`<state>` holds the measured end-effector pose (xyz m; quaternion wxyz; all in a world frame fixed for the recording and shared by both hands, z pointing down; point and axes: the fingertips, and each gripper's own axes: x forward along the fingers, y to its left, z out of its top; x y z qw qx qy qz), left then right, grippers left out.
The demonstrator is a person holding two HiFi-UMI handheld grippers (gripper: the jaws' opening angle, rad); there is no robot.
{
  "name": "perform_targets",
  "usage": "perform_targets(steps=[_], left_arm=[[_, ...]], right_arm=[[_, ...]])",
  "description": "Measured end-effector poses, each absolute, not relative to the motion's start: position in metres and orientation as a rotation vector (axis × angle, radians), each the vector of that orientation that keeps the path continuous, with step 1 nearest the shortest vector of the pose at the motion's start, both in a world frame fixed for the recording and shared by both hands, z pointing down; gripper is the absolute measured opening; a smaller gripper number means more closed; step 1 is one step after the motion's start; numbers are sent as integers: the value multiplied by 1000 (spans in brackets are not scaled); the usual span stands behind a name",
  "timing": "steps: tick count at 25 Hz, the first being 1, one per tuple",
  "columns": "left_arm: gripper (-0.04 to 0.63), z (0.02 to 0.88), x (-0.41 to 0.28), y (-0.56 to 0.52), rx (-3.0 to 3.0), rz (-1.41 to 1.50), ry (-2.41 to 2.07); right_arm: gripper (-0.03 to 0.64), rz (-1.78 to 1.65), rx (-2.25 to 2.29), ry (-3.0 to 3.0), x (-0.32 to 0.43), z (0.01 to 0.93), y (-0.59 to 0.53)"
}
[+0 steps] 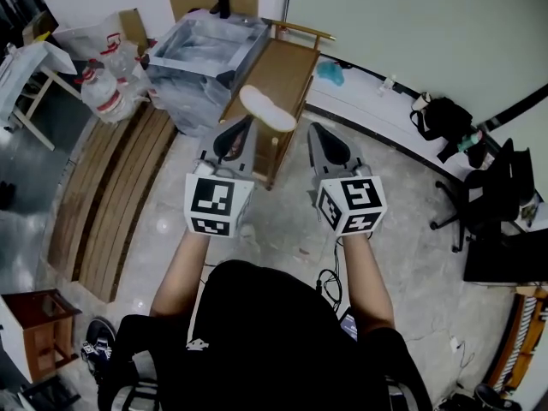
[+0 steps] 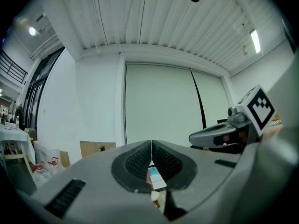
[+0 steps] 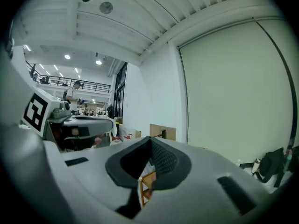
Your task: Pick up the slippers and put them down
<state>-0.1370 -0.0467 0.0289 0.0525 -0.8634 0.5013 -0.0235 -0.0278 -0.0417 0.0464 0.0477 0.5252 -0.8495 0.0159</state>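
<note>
1 slipper [image 1: 267, 108] lies atop the chair [image 1: 288, 68]; plain only in head view.

1. We see our left gripper [image 2: 151, 144] with its jaws closed tip to tip and nothing clamped between them.
2. To its right we see the right gripper [image 2: 194, 138], held level.
3. Beyond, a cardboard box [image 2: 96, 148] stands against a white wall [image 2: 98, 106].
</note>
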Motion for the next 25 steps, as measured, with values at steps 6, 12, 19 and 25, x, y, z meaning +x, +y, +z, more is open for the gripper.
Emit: perform_targets(steps=[6, 12, 19, 25], left_arm=[[6, 26, -154, -99, -2659, -63, 1517], [6, 27, -164, -145, -2707, -62, 1499], [6, 38, -174, -193, -2737, -70, 1464], [6, 53, -183, -223, -2733, -97, 1450]], right_arm=[[-2, 57, 1611, -2569, -45, 43, -91], [-2, 60, 1630, -2537, -57, 45, -135], [-2, 39, 1652, -2507, -69, 50, -183], [-2, 64, 1652, -2485, -76, 66, -212]])
